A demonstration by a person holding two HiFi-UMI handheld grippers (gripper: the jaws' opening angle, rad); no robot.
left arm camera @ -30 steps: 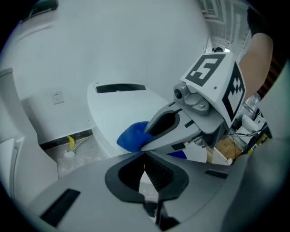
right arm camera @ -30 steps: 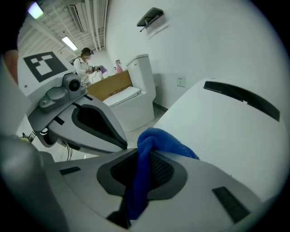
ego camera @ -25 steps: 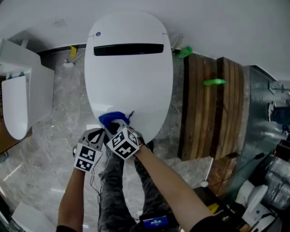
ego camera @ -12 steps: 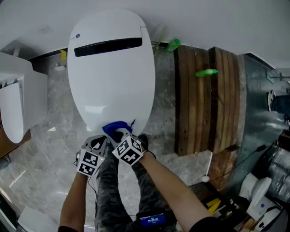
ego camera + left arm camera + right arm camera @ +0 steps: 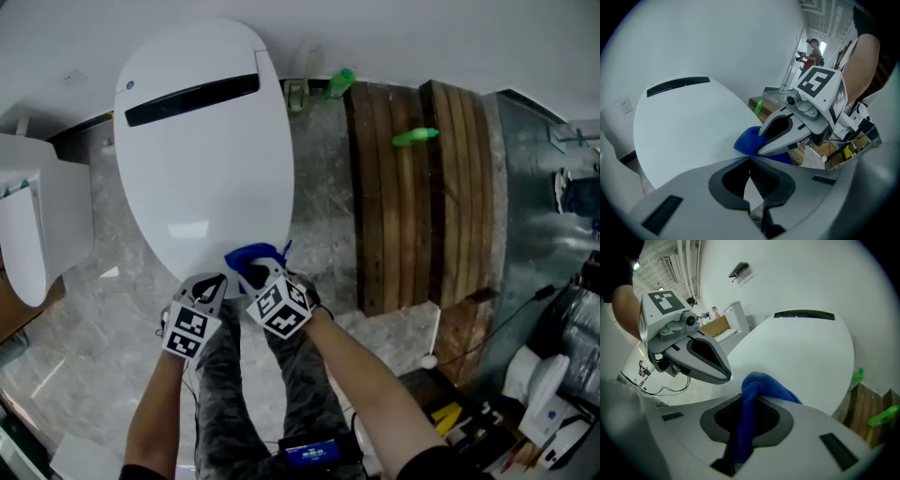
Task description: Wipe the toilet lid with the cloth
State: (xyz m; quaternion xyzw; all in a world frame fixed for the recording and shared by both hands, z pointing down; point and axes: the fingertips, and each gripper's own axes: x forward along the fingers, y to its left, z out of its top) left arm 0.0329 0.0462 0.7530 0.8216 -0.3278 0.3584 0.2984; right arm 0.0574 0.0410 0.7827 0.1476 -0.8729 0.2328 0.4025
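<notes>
The white toilet lid [image 5: 202, 150] is down, with a dark slot near its back. A blue cloth [image 5: 253, 258] lies bunched on the lid's front right edge. My right gripper [image 5: 257, 274] is shut on the cloth [image 5: 754, 390], which runs down between its jaws. My left gripper [image 5: 217, 283] hovers just left of it, shut and empty, its jaws meeting [image 5: 750, 160] over the lid's front rim. In the left gripper view, the right gripper [image 5: 787, 136] presses the cloth [image 5: 747, 140] against the lid [image 5: 689, 126]. The right gripper view shows the left gripper [image 5: 701, 357] beside the lid [image 5: 797, 352].
Wooden planks [image 5: 422, 197] lie right of the toilet with a green bottle [image 5: 415, 137] on them. Another green bottle [image 5: 339, 82] stands by the wall. A white fixture [image 5: 42, 225] stands at the left. The person's legs [image 5: 272, 394] are below the grippers on the marble floor.
Both grippers have slid rightward together along the lid's front, carrying the cloth from near the front middle to the front right edge. Neither gripper's jaws have changed.
</notes>
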